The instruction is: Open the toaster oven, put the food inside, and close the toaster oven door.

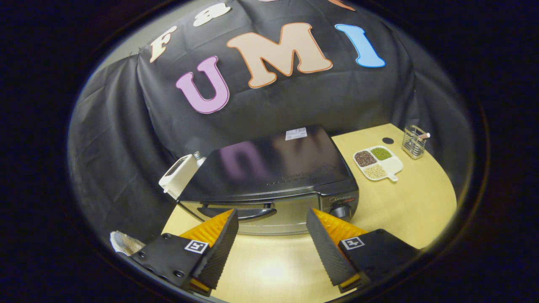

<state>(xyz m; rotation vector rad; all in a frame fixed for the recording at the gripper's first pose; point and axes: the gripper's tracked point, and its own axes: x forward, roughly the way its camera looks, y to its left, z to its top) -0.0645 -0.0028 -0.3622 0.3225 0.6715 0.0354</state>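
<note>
**Toaster oven closed, tongs released**

Wooden table (421,210) carries the toaster oven (269,181), which stands just ahead of the gripper (272,221) with its door (257,214) closed. Both fingers are spread apart and grasp nothing. Beyond the right finger, beside the oven, lies a divided dish (377,163) of grains, with a wire holder (414,142) further behind.
</note>
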